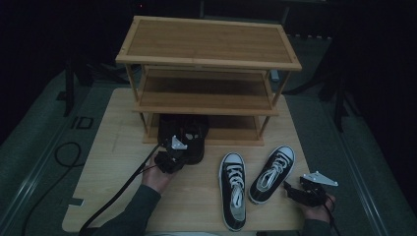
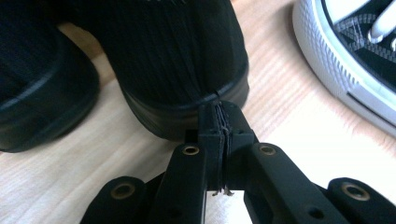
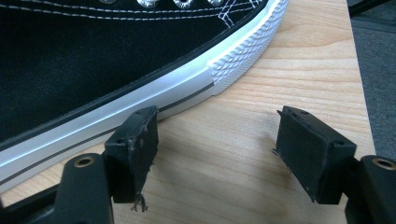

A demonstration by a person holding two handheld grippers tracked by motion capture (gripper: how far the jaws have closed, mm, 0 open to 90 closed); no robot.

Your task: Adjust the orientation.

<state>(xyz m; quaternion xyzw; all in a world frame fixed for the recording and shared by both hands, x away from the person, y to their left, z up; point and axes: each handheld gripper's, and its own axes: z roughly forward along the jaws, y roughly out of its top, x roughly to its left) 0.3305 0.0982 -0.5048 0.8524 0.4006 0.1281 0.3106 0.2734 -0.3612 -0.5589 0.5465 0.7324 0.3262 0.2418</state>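
**Black shoe at the rack's lowest shelf, pinched at the heel**

Rack (image 1: 209, 59): rigid. Black shoe (image 1: 189, 137), at the bottom shelf's front: light, soft upper, firm sole; best taken at the heel rim. Left gripper (image 2: 219, 119) clenched on its heel fabric; right gripper (image 3: 215, 149) released beside a sneaker (image 3: 93, 65).

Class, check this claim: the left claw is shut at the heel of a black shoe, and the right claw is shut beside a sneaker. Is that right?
One slip: the right claw is open, its jaws apart on bare table beside the sneaker, as the right gripper view shows. The left claw is indeed shut at the black shoe.
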